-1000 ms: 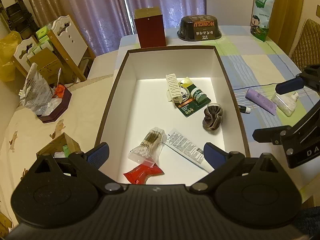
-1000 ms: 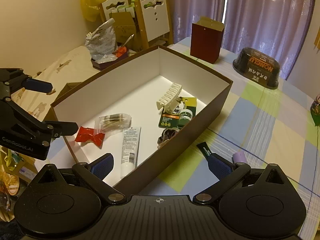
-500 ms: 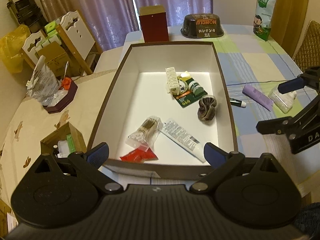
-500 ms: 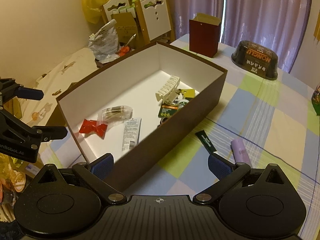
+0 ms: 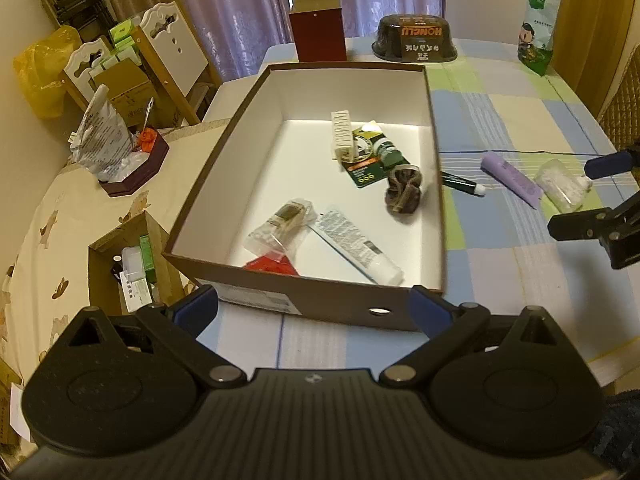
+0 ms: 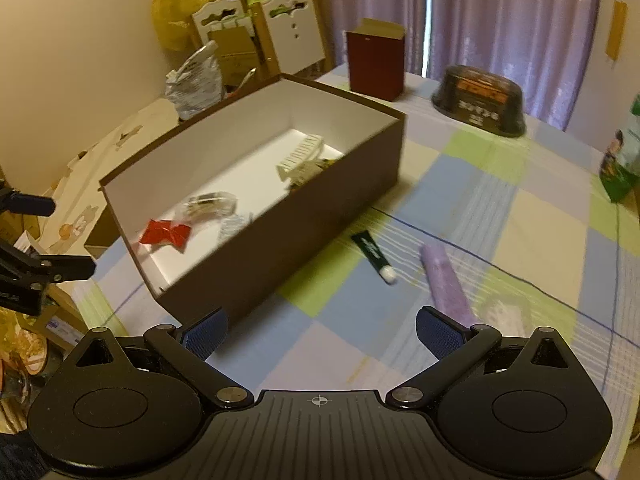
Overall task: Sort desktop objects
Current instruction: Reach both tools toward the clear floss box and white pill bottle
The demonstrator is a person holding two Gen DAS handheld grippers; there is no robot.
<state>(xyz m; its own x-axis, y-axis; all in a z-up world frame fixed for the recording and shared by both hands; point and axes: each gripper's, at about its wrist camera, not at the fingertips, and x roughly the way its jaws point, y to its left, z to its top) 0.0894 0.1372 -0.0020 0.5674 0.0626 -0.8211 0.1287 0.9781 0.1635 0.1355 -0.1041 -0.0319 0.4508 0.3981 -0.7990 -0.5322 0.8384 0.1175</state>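
Note:
A brown box with a white inside (image 5: 304, 304) (image 6: 280, 256) stands on the checked tablecloth. In it lie a white hair clip (image 5: 342, 136), a green carded item (image 5: 376, 156), a brown scrunchie (image 5: 404, 190), a white tube (image 5: 356, 246), a bag of cotton swabs (image 5: 282, 226) and a red packet (image 6: 166, 234). Right of the box on the cloth lie a dark green tube (image 6: 374, 254), a purple tube (image 6: 444, 288) and a clear packet (image 5: 562, 184). My left gripper (image 5: 312, 312) is open and empty before the box's near wall. My right gripper (image 6: 320, 330) is open and empty near the purple tube.
A dark red carton (image 5: 318, 28), a dark bowl with orange lettering (image 5: 414, 40) and a green snack bag (image 5: 540, 20) stand at the table's far end. Left of the table are a sofa with bags (image 5: 104, 132) and an open cardboard box (image 5: 128, 264).
Both grippers have drawn back from the box and stayed open. The left one now sees the box's near outer wall. The right one has swung toward the tubes on the cloth.

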